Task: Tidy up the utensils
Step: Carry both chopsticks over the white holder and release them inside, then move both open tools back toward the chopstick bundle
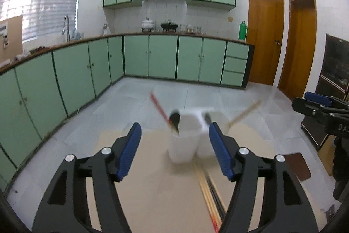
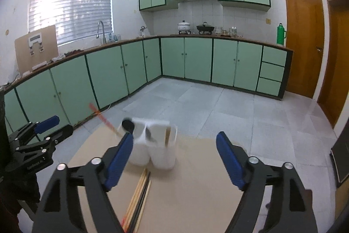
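A white two-compartment utensil holder (image 1: 183,145) (image 2: 161,154) stands on a tan board (image 1: 157,189) (image 2: 196,178). From it stick a red chopstick (image 1: 158,106) (image 2: 102,117), a black spoon (image 1: 175,120) (image 2: 128,125) and a wooden chopstick (image 1: 244,113). A bundle of wooden and black chopsticks (image 1: 209,195) (image 2: 139,193) lies flat on the board in front of the holder. My left gripper (image 1: 175,125) is open just short of the holder, with nothing between its blue pads. Beside it my right gripper (image 2: 175,135) is open wider and empty, its left pad overlapping the holder.
The board lies on a grey tiled floor (image 2: 218,106). Green base cabinets (image 2: 109,71) run along the left and back walls. Two wooden doors (image 1: 264,36) and a dark cabinet (image 1: 333,80) stand to the right.
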The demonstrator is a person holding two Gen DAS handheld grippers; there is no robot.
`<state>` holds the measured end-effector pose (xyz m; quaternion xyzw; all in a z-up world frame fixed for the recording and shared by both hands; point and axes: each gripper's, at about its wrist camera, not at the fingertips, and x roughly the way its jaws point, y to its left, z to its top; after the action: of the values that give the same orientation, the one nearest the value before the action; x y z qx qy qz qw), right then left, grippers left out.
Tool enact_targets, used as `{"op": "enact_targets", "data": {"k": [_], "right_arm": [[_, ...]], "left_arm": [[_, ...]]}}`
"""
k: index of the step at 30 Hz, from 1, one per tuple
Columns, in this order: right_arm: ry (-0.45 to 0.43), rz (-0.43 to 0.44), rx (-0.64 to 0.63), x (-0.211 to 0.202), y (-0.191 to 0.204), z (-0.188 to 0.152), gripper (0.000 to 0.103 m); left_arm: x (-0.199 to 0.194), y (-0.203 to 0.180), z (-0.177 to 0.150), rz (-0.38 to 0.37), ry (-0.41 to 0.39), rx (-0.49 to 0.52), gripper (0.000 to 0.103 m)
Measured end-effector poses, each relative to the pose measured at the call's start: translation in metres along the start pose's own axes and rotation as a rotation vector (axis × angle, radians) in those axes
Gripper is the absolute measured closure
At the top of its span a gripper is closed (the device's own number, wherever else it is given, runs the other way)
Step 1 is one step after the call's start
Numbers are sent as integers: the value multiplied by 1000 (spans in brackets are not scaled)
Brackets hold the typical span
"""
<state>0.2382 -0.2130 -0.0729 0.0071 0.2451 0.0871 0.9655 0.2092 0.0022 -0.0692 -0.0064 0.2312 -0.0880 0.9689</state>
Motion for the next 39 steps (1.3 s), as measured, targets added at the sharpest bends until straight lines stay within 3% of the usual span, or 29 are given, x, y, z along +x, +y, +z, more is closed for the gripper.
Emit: {"op": "enact_targets", "data": {"k": [5,18,29,39], "right_arm": [[26,-2,14,-17,11,-47,20],[125,-17,67,-22,43,-144,21],[273,7,60,-6,67,-202,46],[351,21,31,9,80,-219,61]], "left_arm": [[-18,2,-49,20,62,-40,36],[-31,-21,-144,44,243,1,34],[-31,-19,-179,82,327,5,33],[-30,-16,-193,94,374,-5,30]]}}
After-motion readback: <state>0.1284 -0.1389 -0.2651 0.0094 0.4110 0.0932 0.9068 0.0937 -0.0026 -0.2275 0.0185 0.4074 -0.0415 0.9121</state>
